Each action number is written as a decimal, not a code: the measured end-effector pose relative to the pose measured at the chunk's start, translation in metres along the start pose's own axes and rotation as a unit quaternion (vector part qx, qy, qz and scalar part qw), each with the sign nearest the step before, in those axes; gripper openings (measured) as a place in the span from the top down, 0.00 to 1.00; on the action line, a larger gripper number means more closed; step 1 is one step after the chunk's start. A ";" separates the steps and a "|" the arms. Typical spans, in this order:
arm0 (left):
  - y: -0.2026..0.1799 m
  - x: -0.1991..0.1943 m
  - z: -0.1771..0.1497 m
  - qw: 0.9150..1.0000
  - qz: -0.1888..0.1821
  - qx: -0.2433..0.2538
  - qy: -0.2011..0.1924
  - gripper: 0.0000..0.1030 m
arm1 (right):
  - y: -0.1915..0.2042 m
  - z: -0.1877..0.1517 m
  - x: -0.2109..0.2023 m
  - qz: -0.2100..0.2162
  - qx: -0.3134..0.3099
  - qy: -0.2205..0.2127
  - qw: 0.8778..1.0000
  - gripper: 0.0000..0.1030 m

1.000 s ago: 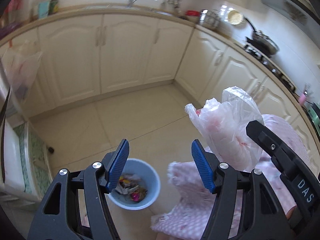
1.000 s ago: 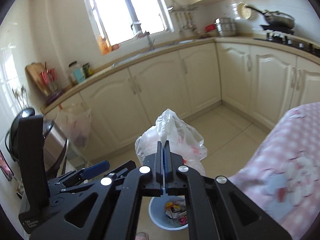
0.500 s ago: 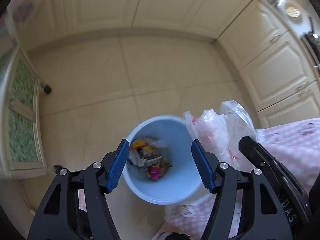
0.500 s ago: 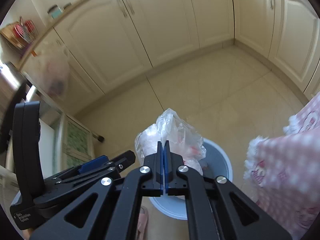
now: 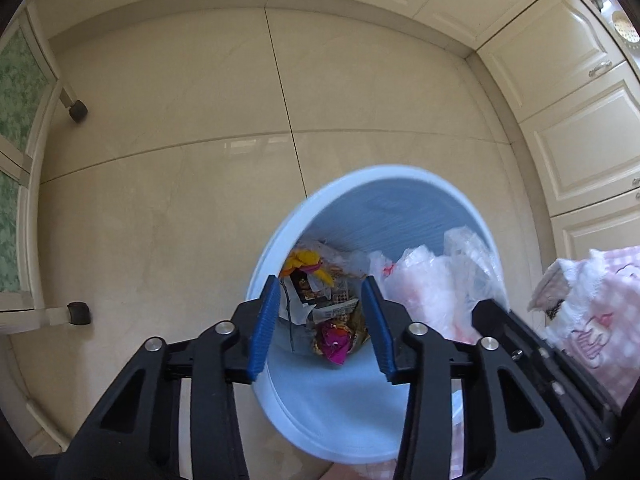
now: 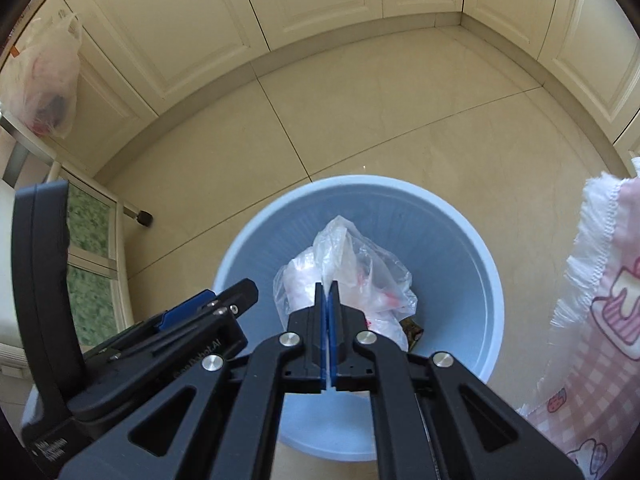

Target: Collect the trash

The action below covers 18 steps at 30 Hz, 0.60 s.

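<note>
A light blue trash bin [image 5: 384, 184] stands on the tiled floor, holding wrappers and scraps [image 5: 320, 304]. My right gripper [image 6: 328, 300] is shut on a crumpled clear plastic bag [image 6: 360, 276] with pink marks and holds it inside the bin's [image 6: 488, 280] mouth. The bag also shows in the left wrist view [image 5: 436, 284], at the bin's right side. My left gripper [image 5: 322, 320] is open and empty, right above the bin's near rim, beside the right gripper.
A pink patterned tablecloth [image 6: 600, 320] hangs at the right edge, close to the bin. Cream kitchen cabinets [image 6: 320, 8] line the far side. A cart with green glass panels [image 6: 88, 264] on castors stands left. A filled plastic bag [image 6: 40, 88] hangs at upper left.
Both grippers tilted down and dropped toward the bin. The right gripper carried the plastic bag from above the bin into its mouth. The left gripper's jaws have narrowed but stay open.
</note>
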<state>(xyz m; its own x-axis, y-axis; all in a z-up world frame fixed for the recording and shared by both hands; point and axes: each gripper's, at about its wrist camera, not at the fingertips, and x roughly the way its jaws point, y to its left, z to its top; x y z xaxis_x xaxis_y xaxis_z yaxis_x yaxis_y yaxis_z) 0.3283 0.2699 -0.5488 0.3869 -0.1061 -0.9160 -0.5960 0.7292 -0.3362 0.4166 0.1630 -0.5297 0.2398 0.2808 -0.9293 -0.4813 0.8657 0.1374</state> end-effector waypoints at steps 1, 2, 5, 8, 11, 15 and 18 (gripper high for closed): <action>0.001 0.006 -0.003 1.000 0.002 -0.001 0.005 0.67 | -0.002 0.000 0.003 -0.002 0.000 0.001 1.000 0.98; 0.004 0.008 -0.001 1.000 0.004 -0.002 0.008 0.70 | -0.002 0.000 0.005 -0.003 0.001 0.001 1.000 0.98; 0.003 0.013 -0.005 1.000 0.012 0.002 0.011 0.84 | -0.003 0.000 0.010 -0.005 0.003 0.001 1.000 0.99; 0.006 0.019 -0.008 1.000 0.015 0.002 0.021 1.00 | -0.002 0.001 0.014 -0.006 0.003 0.000 1.000 0.99; 0.008 0.019 -0.008 1.000 0.019 0.004 0.021 1.00 | 0.003 -0.002 0.019 -0.007 0.003 -0.002 1.000 0.99; 0.004 0.017 -0.007 1.000 0.019 0.005 0.016 1.00 | 0.000 -0.007 0.023 -0.009 0.002 -0.003 1.000 0.99; 0.004 0.017 -0.004 1.000 0.020 0.007 0.015 1.00 | -0.001 -0.007 0.022 -0.013 0.001 -0.006 1.000 0.99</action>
<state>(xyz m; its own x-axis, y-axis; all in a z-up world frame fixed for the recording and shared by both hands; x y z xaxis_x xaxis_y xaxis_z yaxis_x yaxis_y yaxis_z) 0.3301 0.2684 -0.5663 0.3413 -0.0965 -0.9350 -0.6006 0.7428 -0.2959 0.4164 0.1654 -0.5529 0.2619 0.2627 -0.9286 -0.4725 0.8740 0.1140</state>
